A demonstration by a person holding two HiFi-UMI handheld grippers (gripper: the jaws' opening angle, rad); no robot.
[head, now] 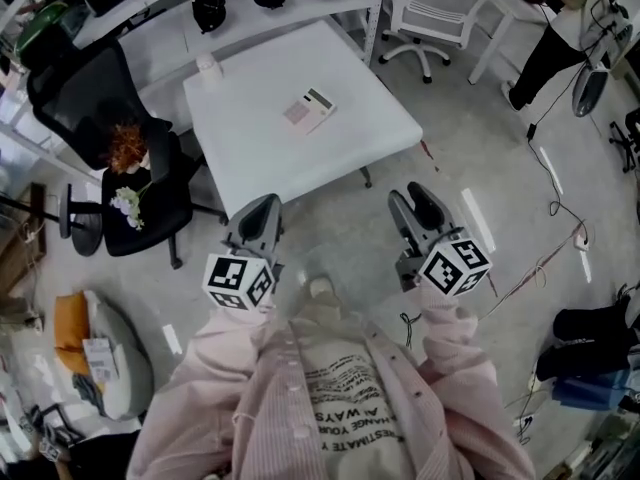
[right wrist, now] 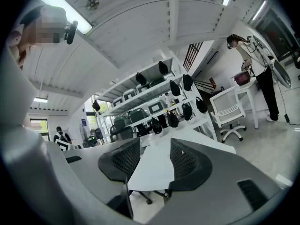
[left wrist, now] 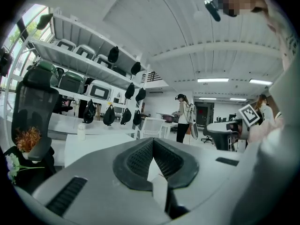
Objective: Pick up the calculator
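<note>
The calculator (head: 308, 111), pinkish white with a small dark display, lies flat near the middle of the white table (head: 250, 148). Both grippers hang over the floor, short of the table's near edge and well apart from the calculator. My left gripper (head: 265, 203) is shut, its ribbed pads meeting at the tips with nothing between them (left wrist: 153, 142). My right gripper (head: 408, 192) is open, and the tabletop (right wrist: 154, 172) shows through the gap between its pads (right wrist: 154, 144). Neither gripper view shows the calculator.
A small white bottle (head: 208, 65) stands at the table's far left corner. A black office chair (head: 130, 158) holding flowers stands left of the table; a white chair (head: 435, 8) and shelves with black bags behind. Cables (head: 560, 218) trail on the floor at right. A person (head: 560, 38) stands far right.
</note>
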